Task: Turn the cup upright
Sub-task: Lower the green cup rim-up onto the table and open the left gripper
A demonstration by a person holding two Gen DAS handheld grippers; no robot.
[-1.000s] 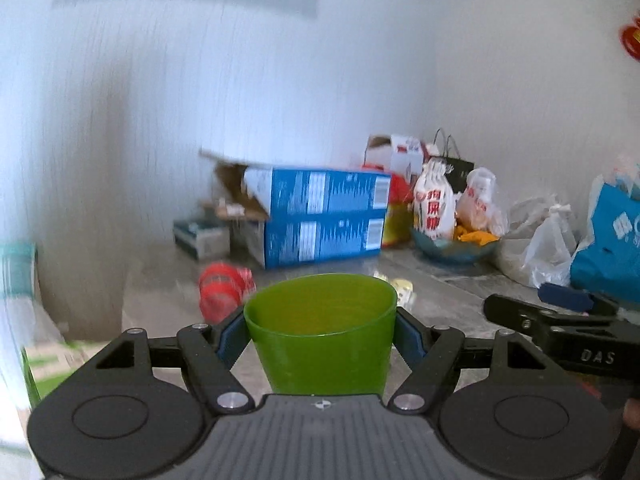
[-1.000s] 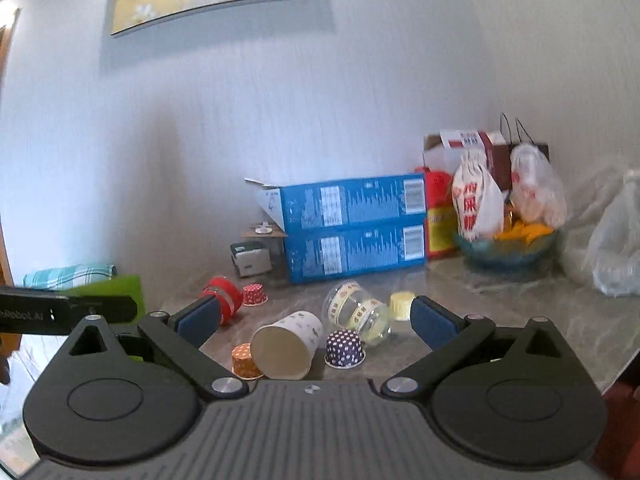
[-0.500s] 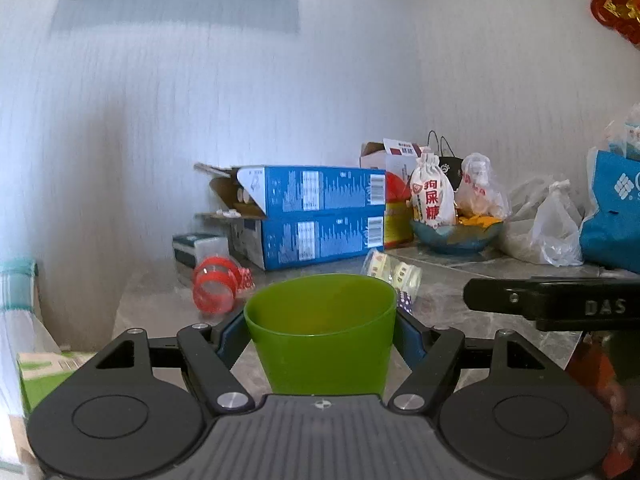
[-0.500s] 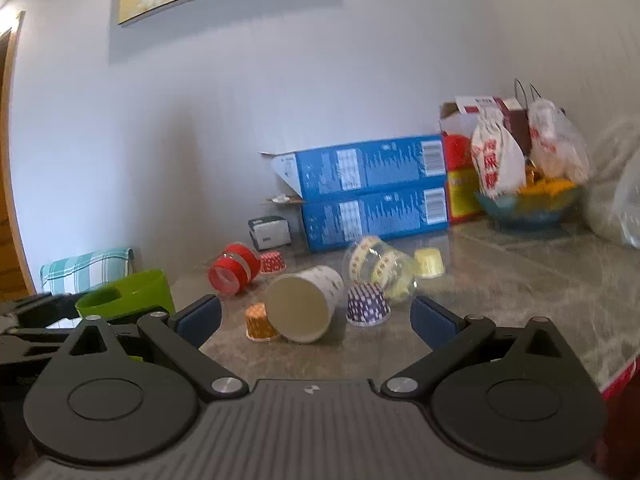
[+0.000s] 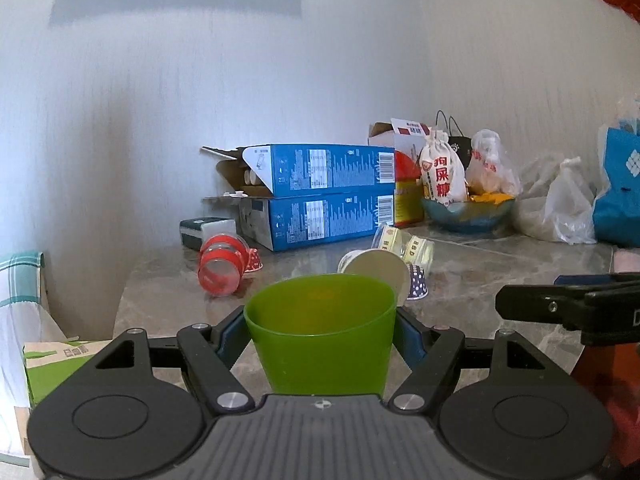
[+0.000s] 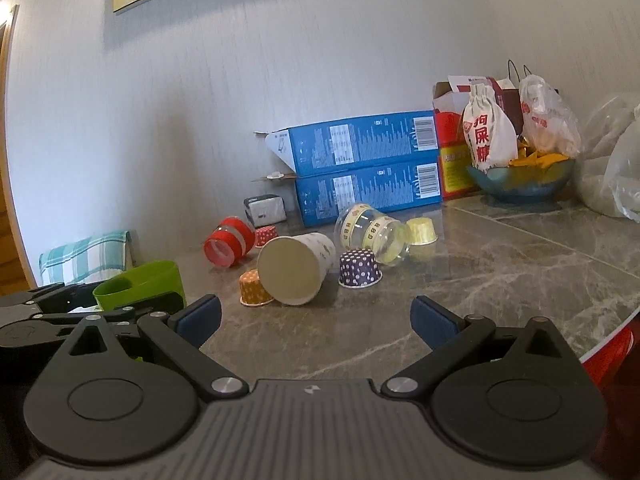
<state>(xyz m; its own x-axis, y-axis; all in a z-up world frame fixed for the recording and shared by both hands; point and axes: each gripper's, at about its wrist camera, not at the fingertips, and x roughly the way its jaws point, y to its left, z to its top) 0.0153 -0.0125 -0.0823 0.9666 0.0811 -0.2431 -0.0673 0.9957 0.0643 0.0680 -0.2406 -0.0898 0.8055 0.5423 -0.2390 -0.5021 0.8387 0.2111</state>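
Note:
My left gripper (image 5: 322,334) is shut on a green plastic cup (image 5: 322,330), held upright with its mouth up, near the table's left front edge. The cup also shows at the left of the right wrist view (image 6: 140,284). My right gripper (image 6: 316,316) is open and empty above the marble table (image 6: 500,280). Ahead of it a white paper cup (image 6: 294,268) lies on its side with its mouth toward me. A clear cup with yellow bands (image 6: 370,232) and a red-banded clear cup (image 6: 228,240) also lie on their sides.
Small cupcake liners sit among the cups: orange (image 6: 254,290), purple dotted (image 6: 358,268), yellow (image 6: 420,230), red (image 6: 266,234). Two stacked blue boxes (image 6: 360,168), a blue bowl (image 6: 520,184) and plastic bags (image 6: 616,184) line the back wall. A plaid cloth (image 6: 86,256) hangs at the left.
Both grippers have dropped lower and closer to the table. The left gripper still holds the green cup upright; the lying cups now appear nearer in both views.

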